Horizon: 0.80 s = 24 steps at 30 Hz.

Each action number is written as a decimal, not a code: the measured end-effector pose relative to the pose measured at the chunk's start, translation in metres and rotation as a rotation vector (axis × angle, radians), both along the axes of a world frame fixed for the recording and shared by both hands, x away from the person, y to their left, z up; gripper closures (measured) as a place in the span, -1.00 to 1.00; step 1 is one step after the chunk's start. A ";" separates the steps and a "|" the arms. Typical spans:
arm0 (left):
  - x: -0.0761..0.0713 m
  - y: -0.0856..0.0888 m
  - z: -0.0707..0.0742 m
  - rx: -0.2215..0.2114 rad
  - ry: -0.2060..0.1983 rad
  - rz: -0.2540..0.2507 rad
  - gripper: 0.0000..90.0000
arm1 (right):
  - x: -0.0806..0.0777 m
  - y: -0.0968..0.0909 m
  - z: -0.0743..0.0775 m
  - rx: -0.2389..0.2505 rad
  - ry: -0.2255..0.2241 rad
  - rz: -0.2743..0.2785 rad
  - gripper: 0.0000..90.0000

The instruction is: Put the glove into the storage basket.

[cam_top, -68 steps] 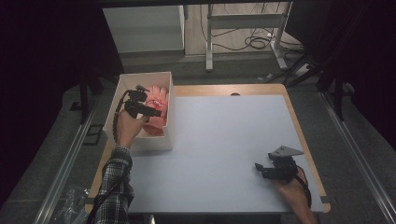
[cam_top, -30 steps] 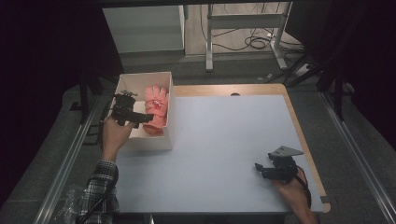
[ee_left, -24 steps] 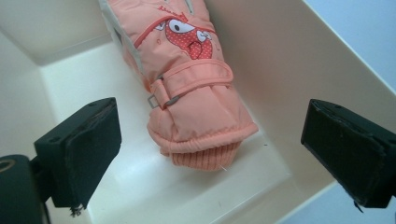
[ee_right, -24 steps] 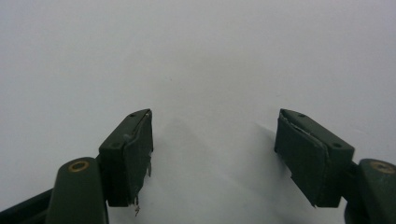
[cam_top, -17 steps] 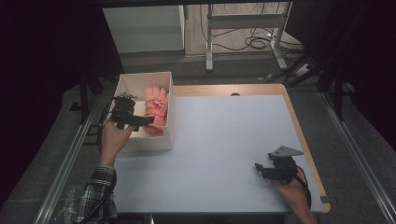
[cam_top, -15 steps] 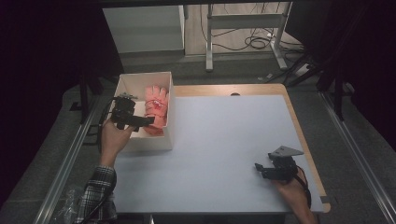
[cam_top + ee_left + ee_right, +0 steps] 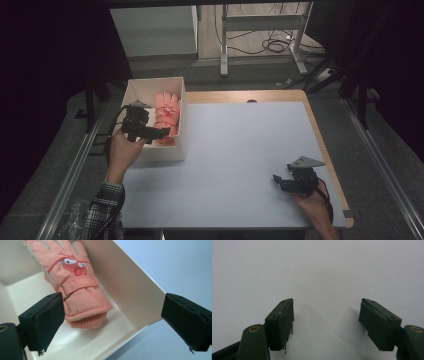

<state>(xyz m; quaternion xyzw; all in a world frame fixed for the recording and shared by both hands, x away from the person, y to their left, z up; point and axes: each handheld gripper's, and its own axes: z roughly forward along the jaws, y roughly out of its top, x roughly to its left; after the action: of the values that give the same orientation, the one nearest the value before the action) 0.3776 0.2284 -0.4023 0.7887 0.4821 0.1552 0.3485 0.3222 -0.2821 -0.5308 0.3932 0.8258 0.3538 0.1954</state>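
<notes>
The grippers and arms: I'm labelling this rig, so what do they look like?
Both grippers are black. The left gripper trails a black cable, and its fingers carry flat dark pads. The right gripper has a grey three-cornered plate on top. The person's left sleeve is plaid.

The box (image 7: 156,150) walls are standing around the glove (image 7: 75,287), leaving only the way from above. The table (image 7: 235,150) middle is lying free between both tools.

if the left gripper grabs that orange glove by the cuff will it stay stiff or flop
The orange glove looks padded and soft, so it would probably droop from the knit cuff. It is likely light for its bulk. The ribbed knit should give the left gripper decent hold between its open fingers.
</notes>
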 end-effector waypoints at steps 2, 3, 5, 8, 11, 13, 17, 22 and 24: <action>-0.002 -0.002 0.000 -0.005 -0.002 -0.007 -0.88 | 0.000 0.000 0.000 0.000 0.000 0.000 -0.38; -0.003 -0.003 0.000 -0.008 -0.002 -0.011 -0.88 | 0.000 0.000 0.000 0.000 0.000 0.000 -0.38; -0.004 -0.005 0.001 -0.011 -0.005 -0.020 -0.88 | 0.000 0.000 0.000 0.000 0.000 0.000 -0.38; -0.007 -0.009 0.002 -0.010 -0.012 -0.032 -0.88 | 0.000 0.000 0.000 0.000 0.000 0.000 -0.38; -0.010 -0.014 0.004 -0.014 -0.020 -0.048 -0.88 | 0.000 0.000 0.000 -0.001 0.000 0.000 -0.38; -0.012 -0.017 0.005 -0.019 -0.026 -0.059 -0.88 | 0.000 0.000 0.000 0.000 0.000 0.000 -0.38; -0.015 -0.024 0.007 -0.020 -0.034 -0.079 -0.88 | 0.000 0.000 0.000 -0.001 -0.001 0.000 -0.38; -0.017 -0.034 0.008 -0.020 -0.041 -0.109 -0.89 | 0.000 0.000 0.000 -0.001 -0.001 0.000 -0.38; -0.017 -0.037 0.008 -0.021 -0.043 -0.120 -0.89 | 0.000 0.000 0.000 0.000 0.000 0.000 -0.38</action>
<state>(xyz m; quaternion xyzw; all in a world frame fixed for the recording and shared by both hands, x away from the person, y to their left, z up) 0.3605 0.1910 -0.3947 0.8089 0.4281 0.1457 0.3758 0.3222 -0.2820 -0.5308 0.3930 0.8258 0.3540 0.1955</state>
